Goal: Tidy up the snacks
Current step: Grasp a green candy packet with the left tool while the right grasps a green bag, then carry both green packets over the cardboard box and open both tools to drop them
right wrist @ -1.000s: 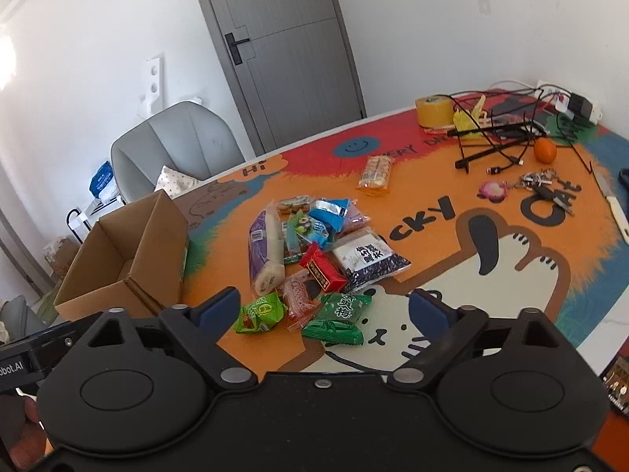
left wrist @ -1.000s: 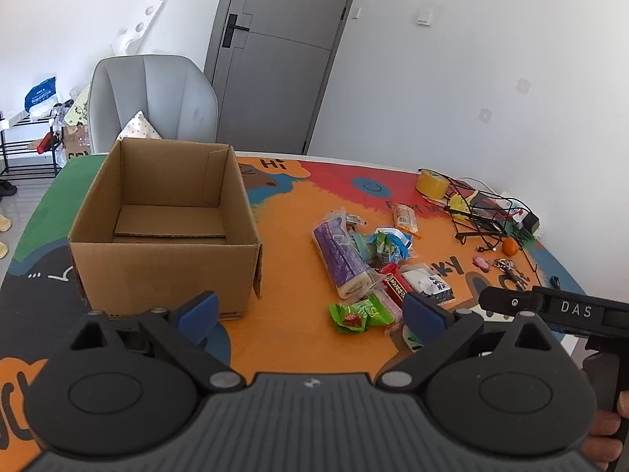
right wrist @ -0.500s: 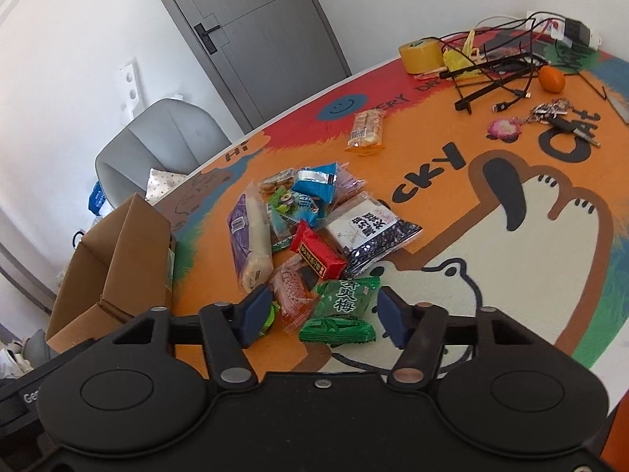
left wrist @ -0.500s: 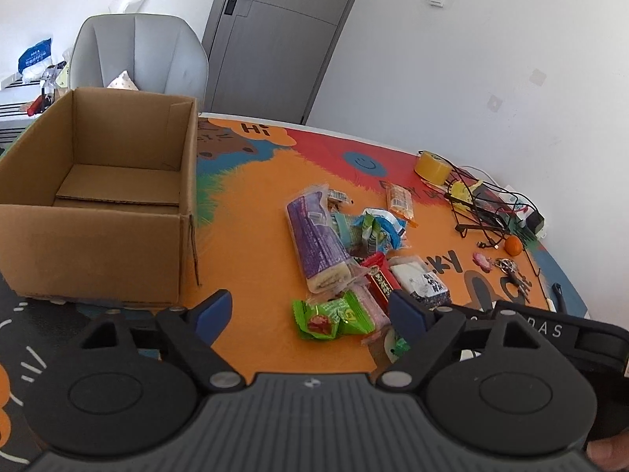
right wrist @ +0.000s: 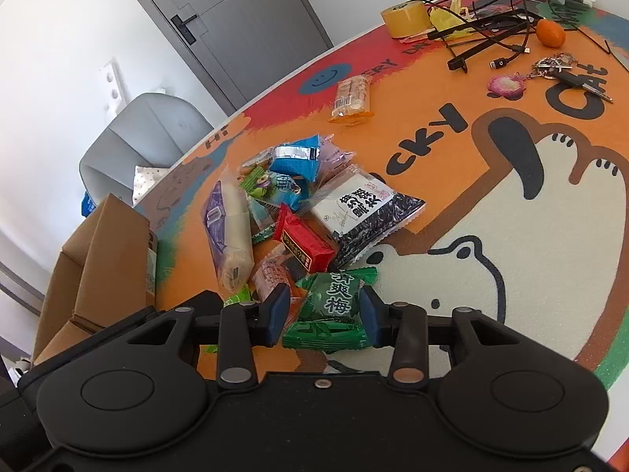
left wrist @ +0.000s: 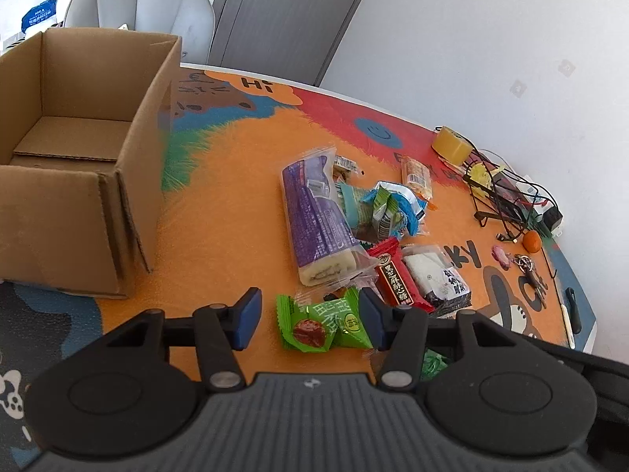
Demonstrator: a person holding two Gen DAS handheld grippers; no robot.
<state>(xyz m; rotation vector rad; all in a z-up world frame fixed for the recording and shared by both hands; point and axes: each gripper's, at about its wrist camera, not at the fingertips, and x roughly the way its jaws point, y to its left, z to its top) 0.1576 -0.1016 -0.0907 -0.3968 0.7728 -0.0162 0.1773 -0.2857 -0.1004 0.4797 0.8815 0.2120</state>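
A pile of snack packets lies on the colourful cat mat (left wrist: 220, 204). My left gripper (left wrist: 310, 316) straddles a light green packet (left wrist: 322, 324). Its jaws are closing; the right pad is at the packet's edge and the left pad stands clear of it. My right gripper (right wrist: 324, 314) is closing on a dark green packet (right wrist: 330, 306), with a pad against each side. Beyond lie a purple roll cake (left wrist: 318, 220), a red packet (right wrist: 304, 244) and a black-and-white seed packet (right wrist: 365, 212). An open, empty cardboard box (left wrist: 78, 196) stands to the left.
A biscuit pack (right wrist: 352, 96) lies apart from the pile. At the mat's far right are a tape roll (right wrist: 405, 17), tangled cables (right wrist: 491, 27), a small orange (right wrist: 550, 33) and keys (right wrist: 566, 74). A grey chair (left wrist: 137, 0) stands behind the box.
Both grippers have come down and forward to the near edge of the pile, and their jaws have narrowed. The light green packet now lies between the left fingers, the dark green one between the right.
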